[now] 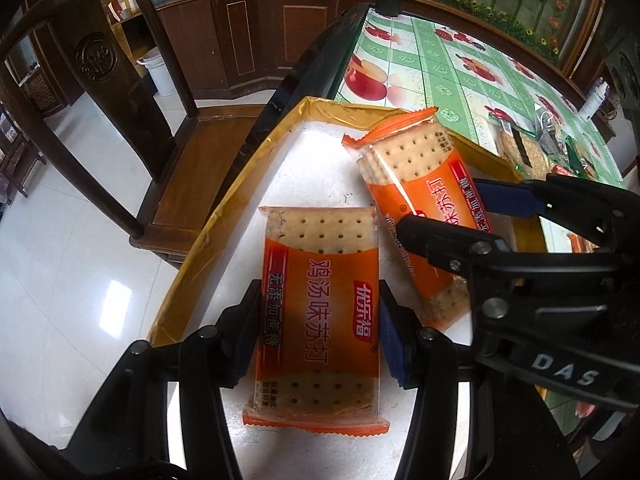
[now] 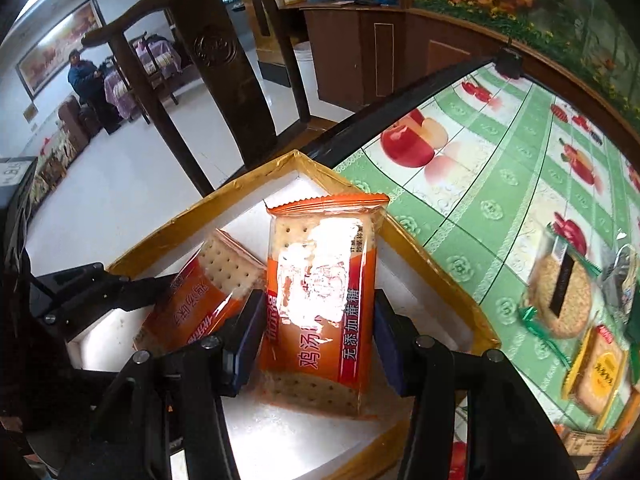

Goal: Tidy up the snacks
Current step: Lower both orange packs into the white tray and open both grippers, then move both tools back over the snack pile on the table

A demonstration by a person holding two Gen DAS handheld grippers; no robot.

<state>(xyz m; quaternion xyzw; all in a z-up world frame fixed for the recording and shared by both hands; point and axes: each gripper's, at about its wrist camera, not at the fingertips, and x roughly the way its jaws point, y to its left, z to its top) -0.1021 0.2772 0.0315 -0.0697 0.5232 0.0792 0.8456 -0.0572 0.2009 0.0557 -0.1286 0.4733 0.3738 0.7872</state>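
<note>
Two soda cracker packs being gripped over foam box [image 1: 256, 160]: left gripper [image 1: 316, 320] clamping flat pack [image 1: 320, 280], right gripper [image 2: 316, 340] clamping tilted pack [image 2: 320, 280].

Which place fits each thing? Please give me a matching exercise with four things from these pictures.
Things:
1. left pack
2. right pack
3. round snack
4. box

Places:
A. on the tablecloth, outside the box
B. under both packs
C. in the left gripper
D. in the right gripper

Pairs: 1-C, 2-D, 3-A, 4-B
</note>
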